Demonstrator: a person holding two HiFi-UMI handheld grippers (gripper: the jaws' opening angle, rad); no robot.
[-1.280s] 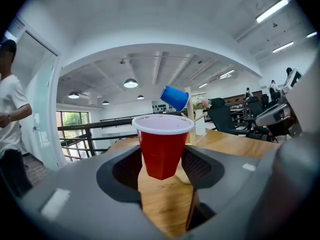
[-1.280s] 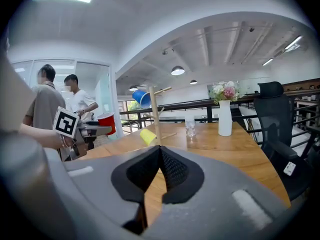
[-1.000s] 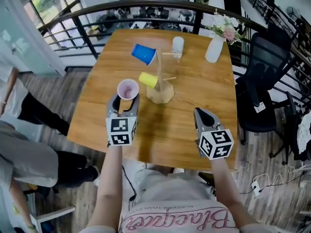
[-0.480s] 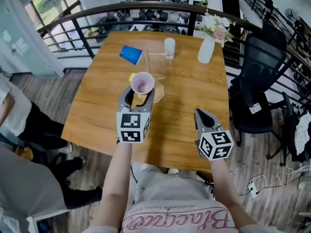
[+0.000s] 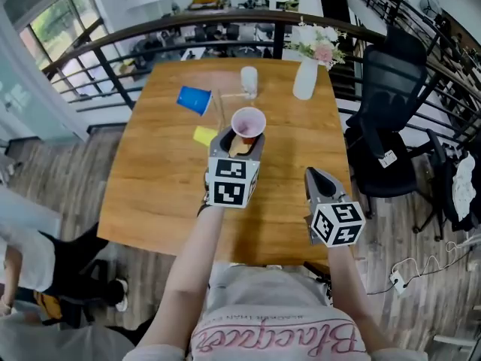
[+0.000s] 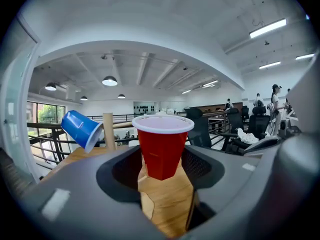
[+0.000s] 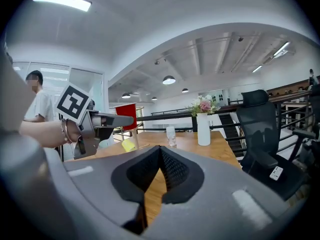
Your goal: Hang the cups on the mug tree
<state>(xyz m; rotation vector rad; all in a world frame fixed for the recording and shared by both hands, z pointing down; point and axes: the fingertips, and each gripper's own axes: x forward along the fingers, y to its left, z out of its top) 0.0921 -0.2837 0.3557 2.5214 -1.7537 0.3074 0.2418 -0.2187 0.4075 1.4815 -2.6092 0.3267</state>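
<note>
My left gripper (image 5: 244, 138) is shut on a red cup (image 5: 248, 122) with a white rim, held upright (image 6: 162, 144) above the table. It hangs in front of the wooden mug tree (image 5: 219, 110), hiding the tree's base in the head view. A blue cup (image 5: 194, 99) hangs on a left peg (image 6: 82, 129), a yellow cup (image 5: 204, 135) lower down, and a clear cup (image 5: 249, 81) on the far side. My right gripper (image 5: 316, 179) hovers near the table's front right, shut on nothing (image 7: 160, 151).
A white vase with flowers (image 5: 304, 77) stands at the table's far right corner. A black office chair (image 5: 383, 119) is beside the wooden table (image 5: 150, 179) on the right. A dark railing (image 5: 135, 32) runs behind it. A person (image 5: 30, 239) is at the left.
My left gripper has carried the red cup to the right and farther from me, up to the mug tree. The right gripper has hardly shifted.
</note>
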